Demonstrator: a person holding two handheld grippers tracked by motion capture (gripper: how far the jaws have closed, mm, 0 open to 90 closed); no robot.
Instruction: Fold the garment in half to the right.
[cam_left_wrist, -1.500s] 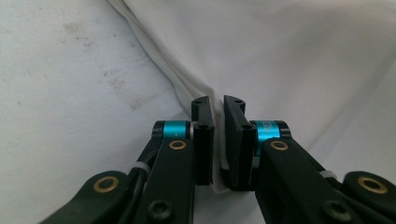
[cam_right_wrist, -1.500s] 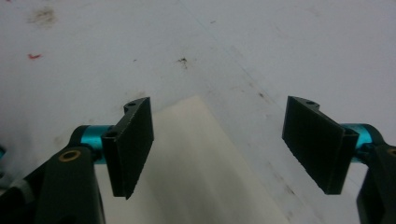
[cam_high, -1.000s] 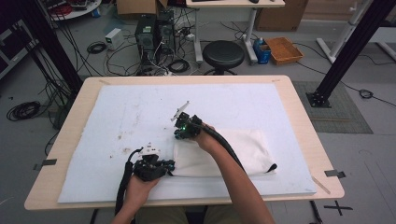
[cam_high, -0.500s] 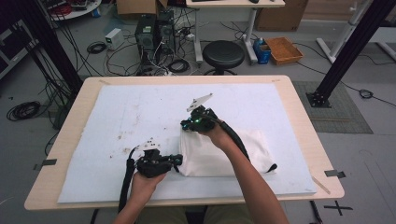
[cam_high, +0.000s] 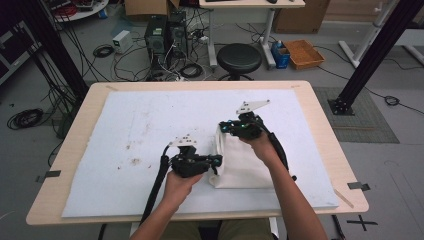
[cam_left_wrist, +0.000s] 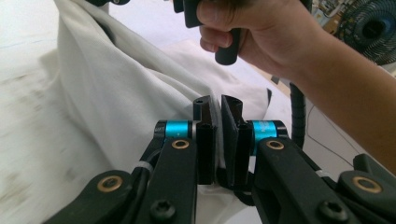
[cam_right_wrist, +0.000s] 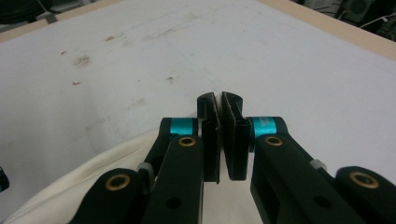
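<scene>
A white cloth (cam_high: 250, 167) lies on the white mat (cam_high: 125, 125), its left edge lifted off the surface. My left gripper (cam_high: 217, 161) is shut on the near part of that raised edge; in the left gripper view the jaws (cam_left_wrist: 218, 105) pinch the cloth (cam_left_wrist: 116, 93), which stretches up and away towards the other hand (cam_left_wrist: 261, 32). My right gripper (cam_high: 223, 127) is shut on the far part of the same edge. In the right gripper view its jaws (cam_right_wrist: 219, 100) pinch the cloth (cam_right_wrist: 93, 186), which hangs below them over the bare mat (cam_right_wrist: 140, 56).
The mat carries small brown stains (cam_high: 135, 161) on its left half. The wooden table (cam_high: 315, 107) shows around the mat. Beyond the far edge stand a black stool (cam_high: 240, 57), computer towers (cam_high: 162, 32) with cables, and a black frame post (cam_high: 370, 55).
Both hands have moved right and upward, carrying the cloth's left edge with them. The edge now stands raised over the rest of the cloth, which covers less of the mat.
</scene>
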